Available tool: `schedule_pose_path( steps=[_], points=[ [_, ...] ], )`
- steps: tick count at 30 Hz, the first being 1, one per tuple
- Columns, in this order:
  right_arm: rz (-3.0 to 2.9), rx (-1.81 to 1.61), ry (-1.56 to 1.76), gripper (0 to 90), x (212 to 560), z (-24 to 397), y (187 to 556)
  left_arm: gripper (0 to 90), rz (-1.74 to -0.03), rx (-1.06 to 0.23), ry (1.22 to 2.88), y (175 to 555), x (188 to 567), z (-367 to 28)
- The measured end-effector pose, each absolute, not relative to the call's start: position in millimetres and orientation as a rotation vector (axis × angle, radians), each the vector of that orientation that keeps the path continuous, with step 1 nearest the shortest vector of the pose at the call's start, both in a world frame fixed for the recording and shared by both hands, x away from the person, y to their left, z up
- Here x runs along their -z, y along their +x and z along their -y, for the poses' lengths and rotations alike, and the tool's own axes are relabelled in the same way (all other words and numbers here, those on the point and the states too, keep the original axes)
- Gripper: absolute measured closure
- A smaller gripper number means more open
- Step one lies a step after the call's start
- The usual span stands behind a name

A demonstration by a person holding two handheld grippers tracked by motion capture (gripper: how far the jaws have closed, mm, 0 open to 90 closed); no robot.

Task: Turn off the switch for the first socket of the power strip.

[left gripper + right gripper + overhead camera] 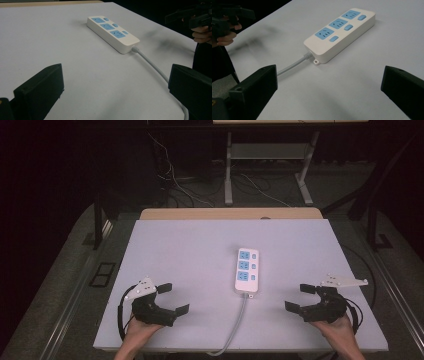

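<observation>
A white power strip (246, 270) with three blue sockets and three blue switches lies in the middle of the white table (190, 250); its grey cable (235, 325) runs off the near edge. My left gripper (173, 299) is open near the front left, nothing between its jaws. My right gripper (299, 297) is open at the front right, also with nothing in it. In the left gripper view the power strip (112, 33) lies ahead and its cable (155, 67) trails to the right. The right gripper view has the power strip (340, 33) just ahead of the wide-apart jaws.
Beyond the table's far edge a desk frame (265, 165) stands on the dark floor with loose wires (180, 185) around it. A wooden board edge (230, 213) shows behind the table top. A black floor box (102, 274) sits left of the table.
</observation>
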State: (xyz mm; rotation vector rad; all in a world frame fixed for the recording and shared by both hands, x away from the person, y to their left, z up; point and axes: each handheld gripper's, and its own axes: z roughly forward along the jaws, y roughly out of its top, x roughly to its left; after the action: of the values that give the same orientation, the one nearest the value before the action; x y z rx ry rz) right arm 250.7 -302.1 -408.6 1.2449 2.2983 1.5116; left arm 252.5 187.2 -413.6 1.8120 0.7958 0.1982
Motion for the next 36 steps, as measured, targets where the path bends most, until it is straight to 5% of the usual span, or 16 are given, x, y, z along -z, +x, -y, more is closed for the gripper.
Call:
schedule_pose_path(
  steps=[36],
  points=[
    [-2.387,-1.428,1.286,0.6,406.6,294.9,251.8,0.0,-0.772,-0.139,1.832,256.7,417.2,-180.4]
  ],
)
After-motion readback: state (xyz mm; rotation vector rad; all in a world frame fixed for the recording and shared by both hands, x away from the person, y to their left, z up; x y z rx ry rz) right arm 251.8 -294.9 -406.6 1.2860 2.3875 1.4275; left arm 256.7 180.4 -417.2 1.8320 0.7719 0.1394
